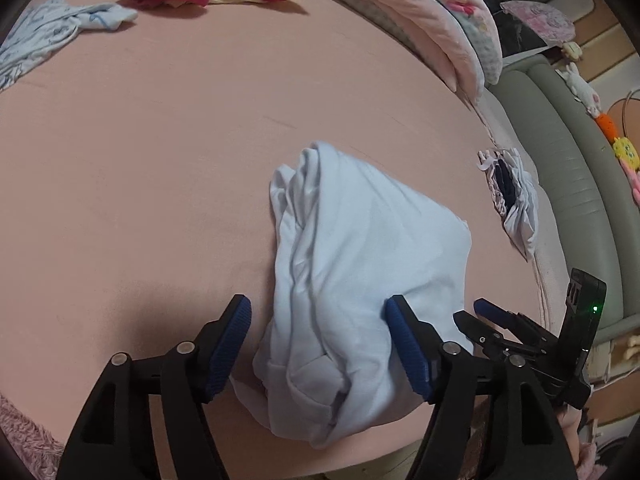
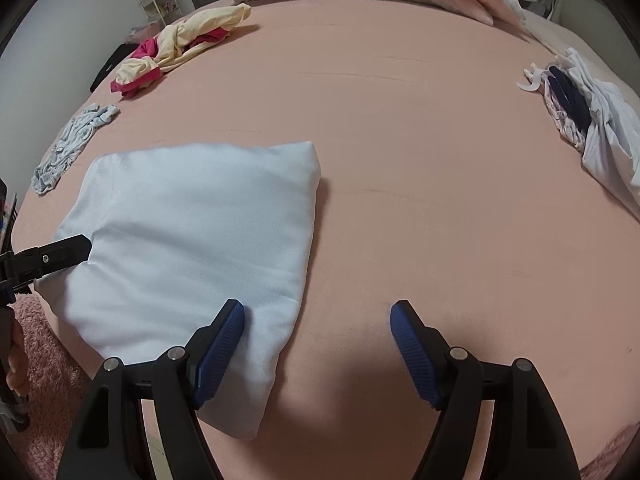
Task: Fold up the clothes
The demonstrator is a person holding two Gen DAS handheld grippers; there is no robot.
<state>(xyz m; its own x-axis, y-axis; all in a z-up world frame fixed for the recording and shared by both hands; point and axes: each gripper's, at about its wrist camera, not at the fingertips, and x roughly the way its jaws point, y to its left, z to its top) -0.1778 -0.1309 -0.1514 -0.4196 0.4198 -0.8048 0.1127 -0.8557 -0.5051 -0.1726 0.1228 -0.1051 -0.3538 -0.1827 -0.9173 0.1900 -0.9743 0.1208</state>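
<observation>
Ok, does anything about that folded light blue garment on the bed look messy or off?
Mostly neat in the right wrist view, but the folded light blue garment has one untidy side: in the left wrist view its layers bunch in loose, rumpled rolls along the edge between the left gripper fingers, not lying flat.

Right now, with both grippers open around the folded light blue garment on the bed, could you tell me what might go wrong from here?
1. The left gripper straddles the bunched, layered edge of the light blue garment; closing there may catch only some layers and pull the fold apart.
2. Only one of the right gripper fingers overlaps the garment's near edge, so closing could pinch the pink sheet too.
3. The two grippers sit close together and could collide.
</observation>
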